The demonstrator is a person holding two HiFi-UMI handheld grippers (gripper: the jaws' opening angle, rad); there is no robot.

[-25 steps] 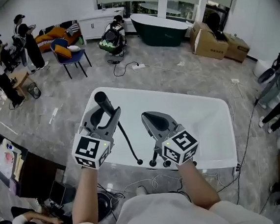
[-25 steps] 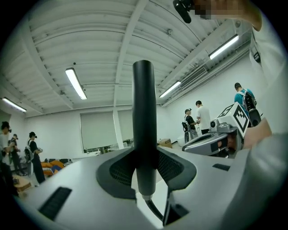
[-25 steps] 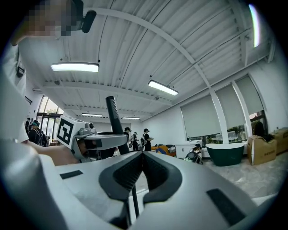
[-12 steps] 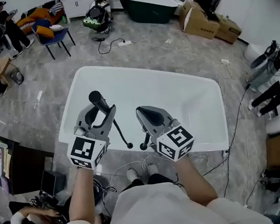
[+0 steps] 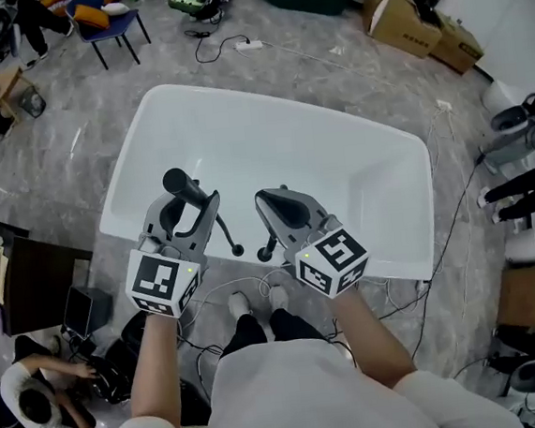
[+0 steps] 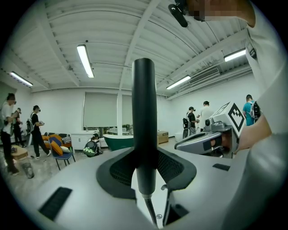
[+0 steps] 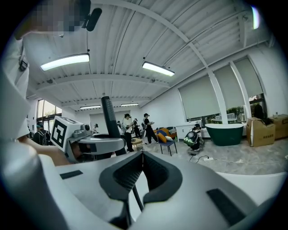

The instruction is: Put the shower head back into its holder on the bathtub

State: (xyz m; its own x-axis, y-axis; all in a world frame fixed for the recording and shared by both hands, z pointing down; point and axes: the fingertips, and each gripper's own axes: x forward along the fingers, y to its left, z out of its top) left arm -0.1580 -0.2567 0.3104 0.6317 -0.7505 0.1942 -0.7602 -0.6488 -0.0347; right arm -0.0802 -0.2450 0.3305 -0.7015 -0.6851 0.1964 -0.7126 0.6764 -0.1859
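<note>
Left gripper: Your left gripper [image 5: 195, 209] is closed on the black shower head [image 5: 180, 186]. The jaws squeeze its handle from both sides.
Shower head: It stands almost straight up between those jaws. Its round end sticks out past the far tips, above the near left part of the tub.
Hose: A thin black hose [image 5: 225, 237] hangs from the bottom of the handle. It runs right and toward you, down to the near rim of the tub.
Right gripper: Your right gripper [image 5: 270, 204] holds nothing. Its jaw tips meet, so it is closed tight. It is just to the right of the left gripper, and the two do not touch.
Bathtub: The white bathtub [image 5: 357, 167] lies in front of you, with both grippers over its near edge.
Rim fitting: A small black fitting [image 5: 264, 254] sits on the near rim, between the two grippers. You cannot tell from here if it is the holder.
Your feet: Your white shoes [image 5: 253, 302] are on the floor right by the tub.
Far side: A blue chair [image 5: 109, 17] stands far left. Cardboard boxes [image 5: 418, 20] are far right.
Near left: A person [image 5: 37, 409] sits low by a dark desk.
</note>
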